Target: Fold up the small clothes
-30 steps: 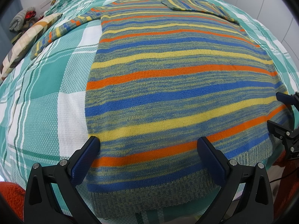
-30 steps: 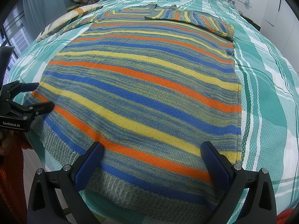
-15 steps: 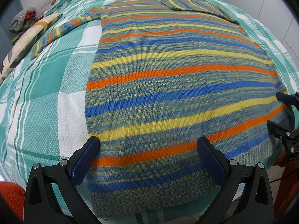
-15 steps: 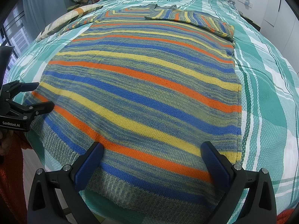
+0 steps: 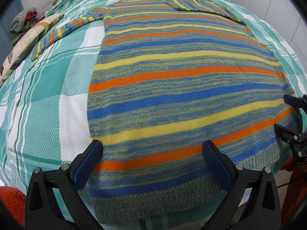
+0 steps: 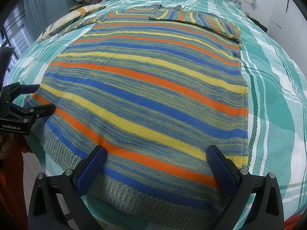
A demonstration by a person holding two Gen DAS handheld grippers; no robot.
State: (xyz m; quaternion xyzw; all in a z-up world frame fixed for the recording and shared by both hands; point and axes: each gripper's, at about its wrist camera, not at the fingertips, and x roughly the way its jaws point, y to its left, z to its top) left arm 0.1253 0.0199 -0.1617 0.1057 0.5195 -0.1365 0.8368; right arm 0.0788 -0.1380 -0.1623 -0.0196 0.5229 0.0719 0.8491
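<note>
A striped knit sweater (image 5: 182,88) in blue, yellow, orange and grey lies flat on the bed, hem toward me; it also shows in the right wrist view (image 6: 149,88). Its right sleeve (image 6: 201,19) is folded across the chest; its left sleeve (image 5: 63,30) stretches out to the left. My left gripper (image 5: 153,153) is open over the hem's left part. My right gripper (image 6: 156,158) is open over the hem's right part. Each gripper shows in the other's view, the right one (image 5: 284,115) at the right, the left one (image 6: 42,97) at the left.
The bed has a green and white plaid cover (image 5: 44,99). A patterned pillow (image 5: 28,40) and a heap of clothes (image 5: 21,19) lie at the far left. White cupboards (image 6: 278,9) stand to the right. Orange fabric (image 6: 13,182) is at the near edge.
</note>
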